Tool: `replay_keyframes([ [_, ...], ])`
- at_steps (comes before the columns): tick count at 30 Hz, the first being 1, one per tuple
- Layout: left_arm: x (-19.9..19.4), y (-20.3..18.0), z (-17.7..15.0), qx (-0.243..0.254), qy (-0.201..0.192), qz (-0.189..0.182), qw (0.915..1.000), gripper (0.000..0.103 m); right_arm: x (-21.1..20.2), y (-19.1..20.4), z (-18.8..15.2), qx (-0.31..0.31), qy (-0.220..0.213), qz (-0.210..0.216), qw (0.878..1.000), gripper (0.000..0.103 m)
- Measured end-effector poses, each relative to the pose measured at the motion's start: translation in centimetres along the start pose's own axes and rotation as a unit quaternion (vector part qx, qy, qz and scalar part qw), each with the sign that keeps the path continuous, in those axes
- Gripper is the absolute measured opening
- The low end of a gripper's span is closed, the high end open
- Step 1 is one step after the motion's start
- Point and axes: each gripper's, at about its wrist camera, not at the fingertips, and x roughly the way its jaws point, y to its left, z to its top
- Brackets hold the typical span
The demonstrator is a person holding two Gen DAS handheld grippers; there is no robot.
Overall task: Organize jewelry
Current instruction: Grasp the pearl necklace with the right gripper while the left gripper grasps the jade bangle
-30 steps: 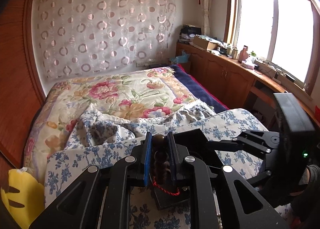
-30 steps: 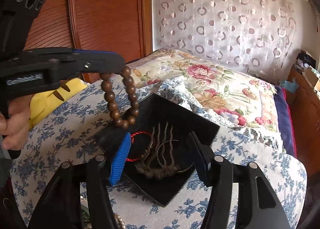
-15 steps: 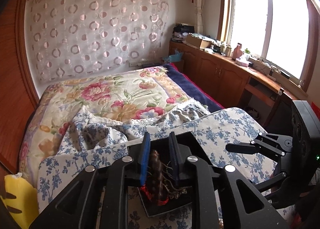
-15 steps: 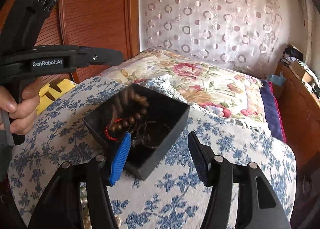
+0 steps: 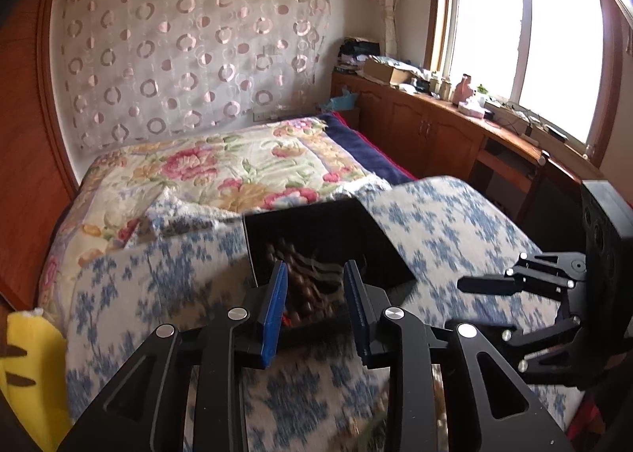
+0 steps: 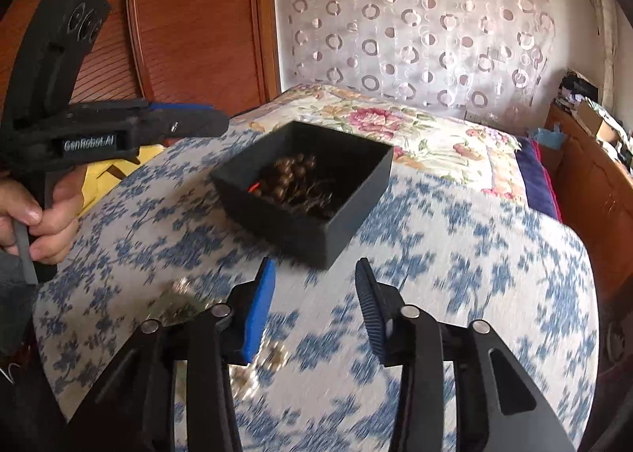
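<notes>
Black open-topped box (image 6: 312, 191), square, standing on a blue-and-white floral cloth (image 6: 455, 274); seen at 12 o'clock of the right gripper (image 6: 314, 286) and just ahead of the left gripper (image 5: 314, 294), whose tips overlap its near wall. Contents: brown wooden bead bracelet (image 6: 290, 175) lying heaped in the box toward its 9 o'clock side, a red cord (image 6: 253, 186) showing at its edge; beside it, toward 3 o'clock, a tangle of thin dark wavy strands (image 6: 316, 195), kind not discernible. Left gripper: fingers spread apart, nothing between the blue pads (image 5: 273, 313); beads visible through the gap, lying in the box. Right gripper: fingers spread wide, nothing held, set apart from the box. Loose pale and gold-toned jewelry (image 6: 178, 301), blurred, on the cloth at 9 o'clock of the right gripper. Person's hand (image 6: 43, 214) grips the left gripper's handle at far 9 o'clock. Surroundings: floral quilt (image 5: 221, 175) behind the cloth; yellow cushion (image 5: 27, 365) at 8 o'clock.
</notes>
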Motion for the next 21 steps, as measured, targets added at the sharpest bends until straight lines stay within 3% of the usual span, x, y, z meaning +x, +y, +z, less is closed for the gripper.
replay_keyframes([
  [8, -1.0, -1.0, -4.2, 0.004, 0.019, -0.013, 0.9997, 0.03, -0.5, 2.2, -3.0, 0.012, 0.018, 0.005, 1.0, 0.037],
  [21, -3.8, -0.7, -8.6, 0.004, 0.022, -0.004, 0.9997, 0.031, 0.7, 5.5, -3.6, 0.011, 0.038, -0.004, 0.999, 0.032],
])
